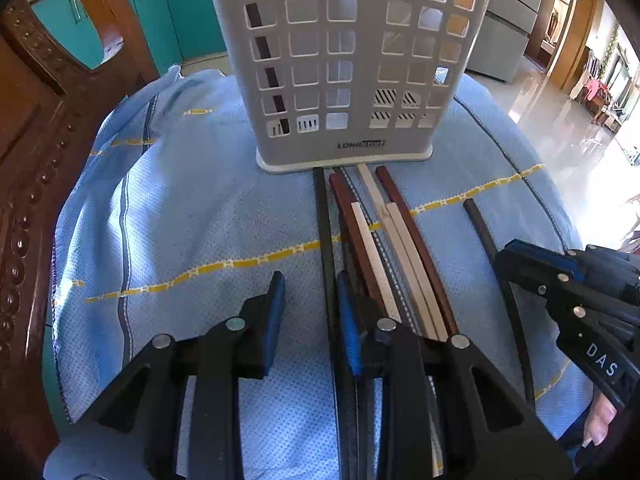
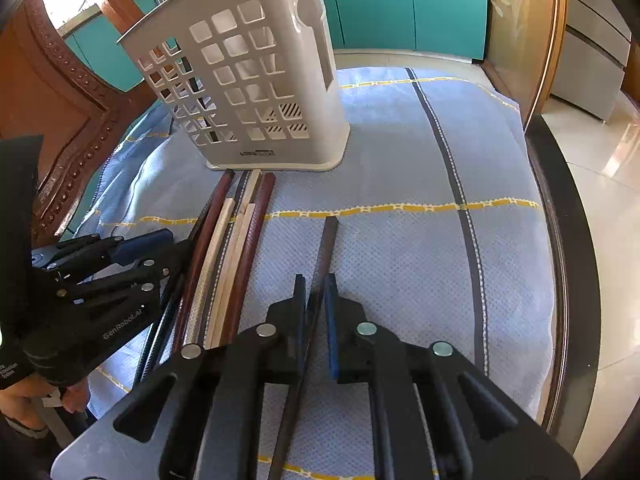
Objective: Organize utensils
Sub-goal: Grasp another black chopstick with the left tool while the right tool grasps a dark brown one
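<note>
A white perforated utensil holder [image 1: 344,60] stands upright on the blue cloth; it also shows in the right wrist view [image 2: 256,80], with a dark stick inside its left compartment. Several chopsticks, black, dark red and pale wood [image 1: 384,240], lie side by side in front of it, also seen in the right wrist view [image 2: 236,240]. My left gripper [image 1: 310,312] is open, with a black chopstick [image 1: 325,232] lying between its fingers near the right pad. My right gripper [image 2: 314,308] straddles a separate dark chopstick [image 2: 326,248], jaws narrowly apart around it.
A blue cloth [image 2: 420,200] with yellow and dark stripes covers a round table. A carved wooden chair back [image 1: 36,152] stands at the left. The table's dark rim [image 2: 568,240] and tiled floor lie to the right. Teal cabinets stand behind.
</note>
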The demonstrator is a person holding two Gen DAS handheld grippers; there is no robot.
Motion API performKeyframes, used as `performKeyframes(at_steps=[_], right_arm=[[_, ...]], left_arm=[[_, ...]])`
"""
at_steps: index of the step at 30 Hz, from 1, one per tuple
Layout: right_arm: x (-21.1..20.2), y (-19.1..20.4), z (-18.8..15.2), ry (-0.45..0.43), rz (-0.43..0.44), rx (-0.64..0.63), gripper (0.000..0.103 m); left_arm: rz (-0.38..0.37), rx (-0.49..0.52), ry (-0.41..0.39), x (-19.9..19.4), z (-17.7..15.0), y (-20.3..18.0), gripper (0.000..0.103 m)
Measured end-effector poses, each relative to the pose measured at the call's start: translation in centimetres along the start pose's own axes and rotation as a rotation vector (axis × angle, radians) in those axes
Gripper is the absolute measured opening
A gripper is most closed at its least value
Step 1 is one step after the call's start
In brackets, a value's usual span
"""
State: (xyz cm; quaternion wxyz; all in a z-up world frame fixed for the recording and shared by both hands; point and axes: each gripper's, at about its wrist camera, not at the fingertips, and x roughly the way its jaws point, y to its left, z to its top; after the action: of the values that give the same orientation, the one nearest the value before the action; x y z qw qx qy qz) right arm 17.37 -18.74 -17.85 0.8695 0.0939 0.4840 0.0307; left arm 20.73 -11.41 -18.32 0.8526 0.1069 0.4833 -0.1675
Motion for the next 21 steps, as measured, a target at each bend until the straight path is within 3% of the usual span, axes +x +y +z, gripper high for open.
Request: performKeyframes(at_steps=[2, 5, 16, 19, 21], right_arm=[[0.1, 0.1, -0.1, 0.002, -0.008, -0.003, 0.011], [0.1, 0.1, -0.2, 0.006, -0.016, -0.006, 0.014], [0.0, 0.0, -0.3, -0.003, -0.028, -0.002, 0.015], [0.2, 0.2, -0.3, 0.004, -0.035, -0.009, 0.018], [0.3, 0.5, -0.3, 0.008, -0.04, -0.022, 0.026]], left_arm=[[-0.002, -0.002, -0.002, 0.1, -0.2, 0.2, 0.029], [-0.006, -0.002, -0.002, 0.2, -0.2, 0.5, 0.008], [-0.047, -0.087, -0.084, -3.7, -1.8, 2.8, 0.007], [-0.05, -0.079, -0.074, -3.7, -2.1, 2.7, 0.007], [-0.05, -0.076, -0.063, -3.6, -2.2, 2.7, 0.007]])
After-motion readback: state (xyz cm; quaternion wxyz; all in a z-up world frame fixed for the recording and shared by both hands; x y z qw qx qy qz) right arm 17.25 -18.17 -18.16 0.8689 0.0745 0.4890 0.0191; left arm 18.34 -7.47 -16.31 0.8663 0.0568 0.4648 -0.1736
